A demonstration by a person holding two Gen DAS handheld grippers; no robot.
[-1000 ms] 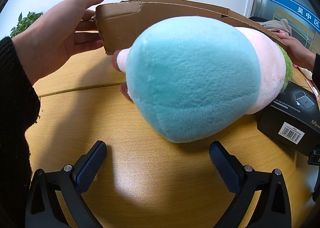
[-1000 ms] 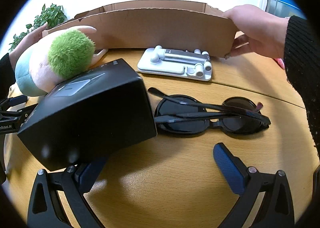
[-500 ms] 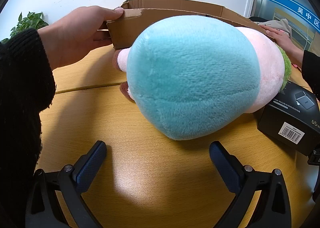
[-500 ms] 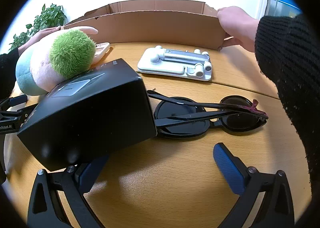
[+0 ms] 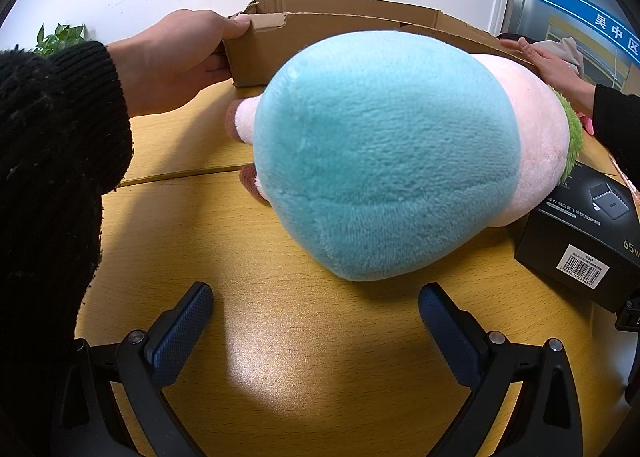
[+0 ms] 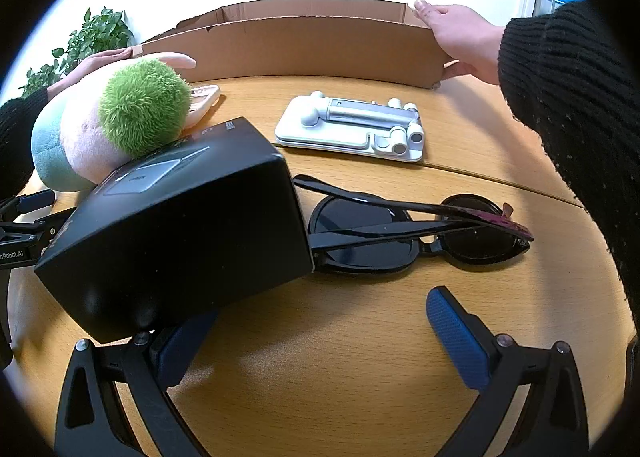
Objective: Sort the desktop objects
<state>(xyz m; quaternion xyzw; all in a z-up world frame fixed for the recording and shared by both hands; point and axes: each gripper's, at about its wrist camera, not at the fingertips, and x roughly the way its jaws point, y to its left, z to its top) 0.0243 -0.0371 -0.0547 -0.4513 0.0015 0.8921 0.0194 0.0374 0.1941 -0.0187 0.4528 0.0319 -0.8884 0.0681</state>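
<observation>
A plush toy (image 5: 384,153) with a blue body, pink head and green tuft lies on the wooden table; it also shows in the right wrist view (image 6: 112,125). My left gripper (image 5: 316,321) is open and empty just in front of it. A black charger box (image 6: 180,233) lies beside the plush, also in the left wrist view (image 5: 584,233). Black sunglasses (image 6: 404,229) lie folded to the right of the box. A white phone stand (image 6: 352,129) lies behind them. My right gripper (image 6: 316,333) is open and empty; its left finger is partly hidden under the box.
A shallow cardboard box (image 6: 312,45) stands at the back of the table, also in the left wrist view (image 5: 320,37). Two bare hands in black sleeves hold its left end (image 5: 176,57) and right end (image 6: 460,37). A pale phone-like object (image 6: 204,97) lies behind the plush. A potted plant (image 6: 96,41) stands far left.
The hands have slid the cardboard box further back and to the right on the table, gripping its ends. Both grippers and the other objects have stayed still.
</observation>
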